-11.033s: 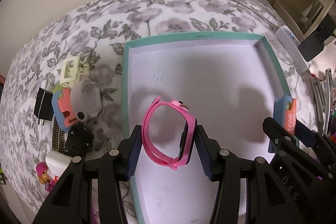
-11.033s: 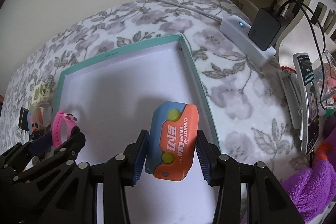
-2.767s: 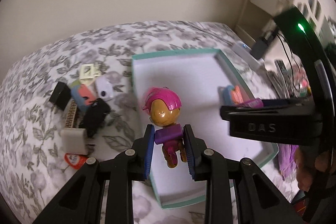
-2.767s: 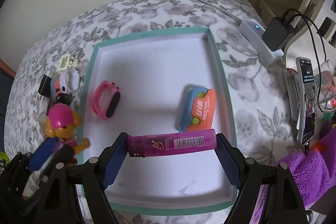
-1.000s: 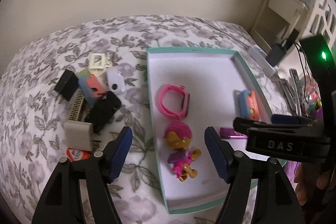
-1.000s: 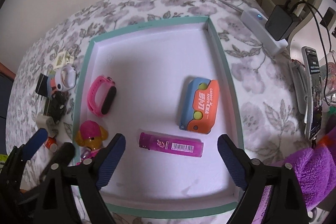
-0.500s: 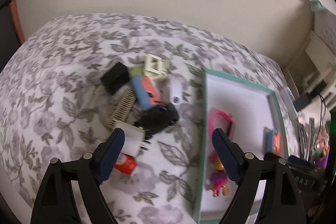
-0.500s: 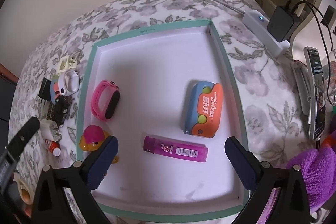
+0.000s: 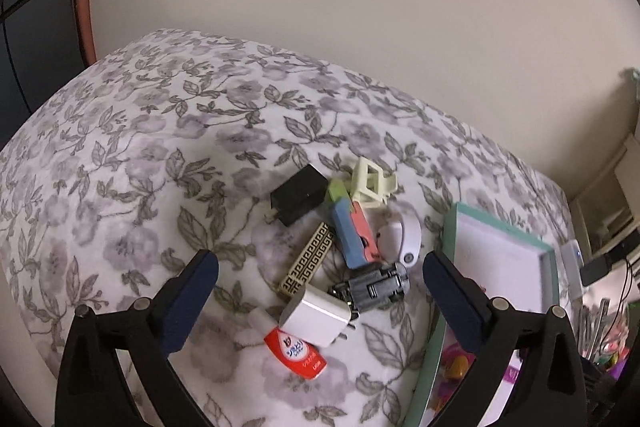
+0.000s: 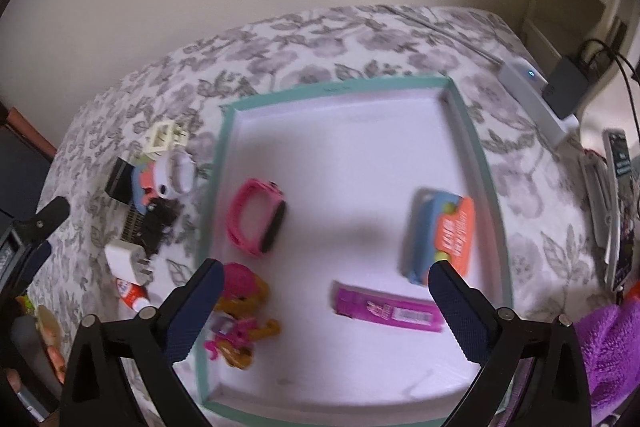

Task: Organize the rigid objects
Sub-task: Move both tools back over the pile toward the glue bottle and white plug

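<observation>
Left gripper tilted over the clutter pile, jaws opening, empty; right gripper jaws wide above the tray.

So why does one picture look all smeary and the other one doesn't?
Right wrist view: motion blur smears the pink watch band and the teal-rimmed white tray. Left wrist view: sharper, with the white plug charger crisp; fisheye bends the flowery bedspread.

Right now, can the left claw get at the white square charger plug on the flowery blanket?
Probably yes. The left claw is opening, empty, above the white square charger plug, which lies on top and uncovered.
</observation>
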Demonstrator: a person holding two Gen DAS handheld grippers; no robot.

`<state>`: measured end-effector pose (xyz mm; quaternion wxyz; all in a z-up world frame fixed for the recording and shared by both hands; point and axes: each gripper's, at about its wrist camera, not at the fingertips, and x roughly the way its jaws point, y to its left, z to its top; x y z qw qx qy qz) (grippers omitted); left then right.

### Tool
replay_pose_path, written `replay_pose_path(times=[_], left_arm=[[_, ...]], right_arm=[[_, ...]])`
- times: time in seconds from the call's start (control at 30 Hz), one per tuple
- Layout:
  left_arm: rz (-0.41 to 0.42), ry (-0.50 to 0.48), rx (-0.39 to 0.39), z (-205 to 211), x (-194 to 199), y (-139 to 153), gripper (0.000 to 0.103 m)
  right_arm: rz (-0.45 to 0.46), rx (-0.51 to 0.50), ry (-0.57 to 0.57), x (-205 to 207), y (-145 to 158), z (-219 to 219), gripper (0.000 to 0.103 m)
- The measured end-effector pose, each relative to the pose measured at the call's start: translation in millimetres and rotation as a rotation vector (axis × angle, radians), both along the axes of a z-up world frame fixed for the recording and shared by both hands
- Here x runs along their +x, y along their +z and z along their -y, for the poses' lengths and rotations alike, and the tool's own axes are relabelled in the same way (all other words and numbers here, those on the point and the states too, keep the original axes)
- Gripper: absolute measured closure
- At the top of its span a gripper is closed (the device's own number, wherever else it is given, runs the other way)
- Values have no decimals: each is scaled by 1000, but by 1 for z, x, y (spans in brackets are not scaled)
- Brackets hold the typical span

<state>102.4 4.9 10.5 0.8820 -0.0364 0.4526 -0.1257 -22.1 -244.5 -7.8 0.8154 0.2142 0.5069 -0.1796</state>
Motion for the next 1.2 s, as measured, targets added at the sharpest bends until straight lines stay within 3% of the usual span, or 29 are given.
replay_pose_path(times=[0.33, 0.57, 0.9, 1.2], left_arm=[[-138, 3, 8, -8, 29, -13, 1], [-233, 16, 81, -22, 37, -30, 1], [-374, 182, 138, -64, 42, -64, 1], [-454, 329, 95, -108, 41, -80, 1]], right_arm=[[36, -34, 70, 41, 10, -30, 0], [9, -20, 143, 67, -2, -54, 0], [-12, -3, 236, 85, -18, -99, 0], [-13, 48, 287, 102, -33, -140, 1]])
